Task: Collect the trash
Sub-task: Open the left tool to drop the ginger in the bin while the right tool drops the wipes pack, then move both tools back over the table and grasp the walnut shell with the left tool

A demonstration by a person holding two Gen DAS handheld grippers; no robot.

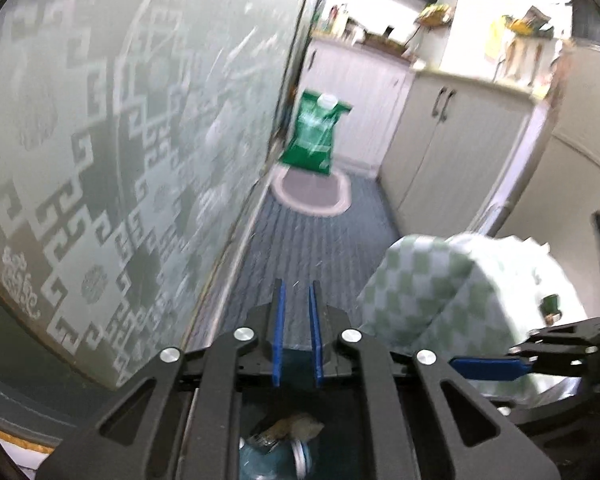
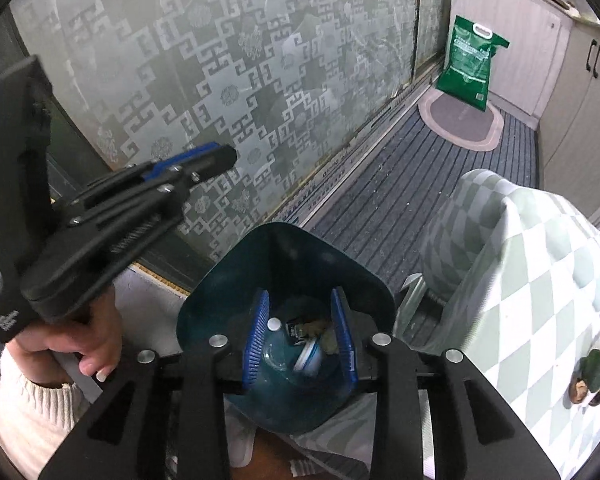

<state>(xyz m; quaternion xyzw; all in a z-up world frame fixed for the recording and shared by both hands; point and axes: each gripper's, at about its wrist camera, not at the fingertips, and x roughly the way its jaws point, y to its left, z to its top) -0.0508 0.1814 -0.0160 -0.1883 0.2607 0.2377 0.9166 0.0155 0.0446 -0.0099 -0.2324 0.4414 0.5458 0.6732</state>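
Right wrist view, bottom centre: the right tongs (image 2: 300, 340) stand wide apart above a dark blue bin (image 2: 284, 264) holding a clear bottle (image 2: 278, 354) and scraps of trash (image 2: 320, 330). At left, the left tongs (image 2: 204, 160), gripped by a hand (image 2: 76, 340), stand narrowly apart and empty. At upper right, a green bag (image 2: 468, 64) stands against a cabinet (image 2: 512, 28).
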